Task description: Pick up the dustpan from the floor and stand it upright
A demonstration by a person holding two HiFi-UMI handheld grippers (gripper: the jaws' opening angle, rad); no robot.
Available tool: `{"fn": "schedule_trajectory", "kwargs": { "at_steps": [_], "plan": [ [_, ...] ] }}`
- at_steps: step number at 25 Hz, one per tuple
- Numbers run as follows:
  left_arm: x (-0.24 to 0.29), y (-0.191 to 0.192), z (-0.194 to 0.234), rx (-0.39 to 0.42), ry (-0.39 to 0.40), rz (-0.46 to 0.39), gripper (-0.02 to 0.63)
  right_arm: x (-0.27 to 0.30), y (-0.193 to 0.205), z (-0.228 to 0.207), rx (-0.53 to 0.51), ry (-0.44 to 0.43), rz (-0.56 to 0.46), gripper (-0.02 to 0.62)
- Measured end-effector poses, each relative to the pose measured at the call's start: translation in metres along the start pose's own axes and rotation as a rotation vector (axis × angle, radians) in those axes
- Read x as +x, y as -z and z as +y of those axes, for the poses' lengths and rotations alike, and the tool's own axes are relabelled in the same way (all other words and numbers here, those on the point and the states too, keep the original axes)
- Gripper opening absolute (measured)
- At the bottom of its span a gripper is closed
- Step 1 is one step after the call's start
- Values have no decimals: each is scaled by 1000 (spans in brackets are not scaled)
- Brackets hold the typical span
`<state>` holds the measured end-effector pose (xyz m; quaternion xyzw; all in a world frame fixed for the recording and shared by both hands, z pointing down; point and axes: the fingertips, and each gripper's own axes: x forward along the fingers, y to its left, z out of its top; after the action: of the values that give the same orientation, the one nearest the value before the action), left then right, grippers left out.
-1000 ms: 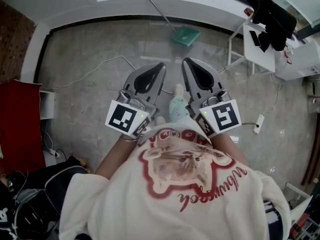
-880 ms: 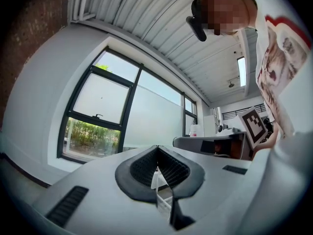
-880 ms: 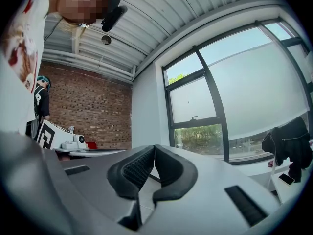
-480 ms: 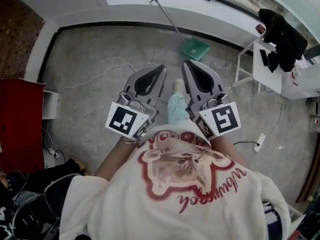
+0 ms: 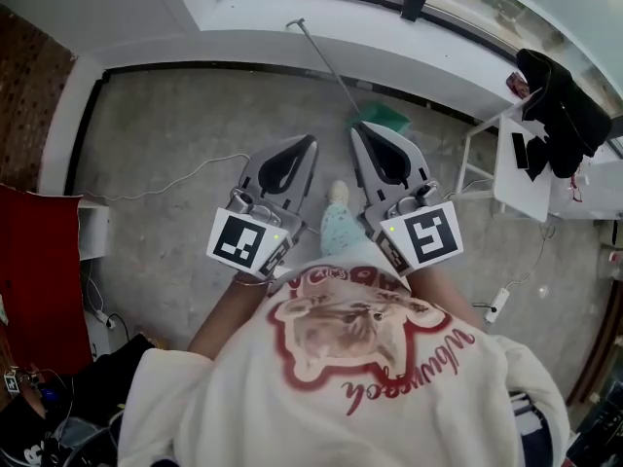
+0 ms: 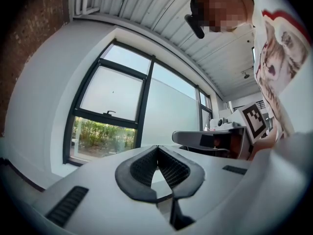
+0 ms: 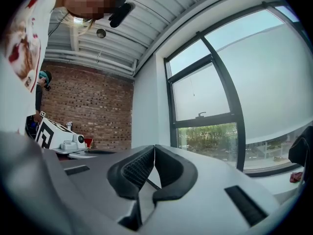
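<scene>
In the head view the green dustpan [image 5: 387,117] lies on the grey floor by the foot of the window wall. Its thin grey handle [image 5: 323,56] slants up and to the left across the white wall. My right gripper [image 5: 358,129] is shut and empty, and its tip covers the pan's near edge in this view. Beside it, my left gripper [image 5: 308,144] is shut and empty too, left of the pan. Both are held level in front of the person's chest. The left gripper view shows the left gripper [image 6: 156,147] against the window; the right gripper view shows the right gripper [image 7: 154,147] likewise. Neither shows the dustpan.
A white table [image 5: 519,173] with dark clothing [image 5: 560,105] stands at the right. A power strip [image 5: 494,305] lies on the floor below it. A white cable [image 5: 175,168] crosses the floor on the left, near a red panel [image 5: 39,280]. The person's foot [image 5: 337,193] shows between the grippers.
The person has walked toward the window wall. The dustpan now sits closer, just past the right gripper's tip and partly hidden by it. Both grippers stayed shut.
</scene>
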<state>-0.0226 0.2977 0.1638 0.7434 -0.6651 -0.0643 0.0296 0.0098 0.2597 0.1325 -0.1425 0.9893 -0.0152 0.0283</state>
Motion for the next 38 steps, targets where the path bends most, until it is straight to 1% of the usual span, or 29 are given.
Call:
{"fn": "schedule_trajectory", "kwargs": {
  "at_steps": [4, 9, 13, 17, 20, 22, 28, 32, 38],
  "plan": [
    [58, 2, 33, -3, -3, 17, 20, 43, 4, -46, 5, -26, 33, 25],
    [124, -8, 70, 0, -6, 11, 20, 96, -3, -98, 6, -48, 30, 25],
    [168, -8, 90, 0, -16, 18, 20, 118, 3, -135, 13, -80, 36, 25],
    [203, -5, 102, 0, -29, 23, 20, 133, 10, -172, 30, -63, 63, 25],
    [220, -1, 114, -7, -42, 33, 20, 151, 14, -189, 60, -58, 60, 25],
    [225, 3, 120, -18, -50, 49, 20, 157, 25, -196, 75, -63, 89, 25],
    [237, 17, 144, -42, -66, 77, 20, 181, 36, -214, 76, -45, 83, 25],
    [258, 17, 164, -48, -50, 74, 20, 203, 38, -227, 70, -38, 87, 25],
    [300, 10, 201, -37, 10, 51, 20, 246, 34, -258, 55, 5, 72, 25]
  ]
}}
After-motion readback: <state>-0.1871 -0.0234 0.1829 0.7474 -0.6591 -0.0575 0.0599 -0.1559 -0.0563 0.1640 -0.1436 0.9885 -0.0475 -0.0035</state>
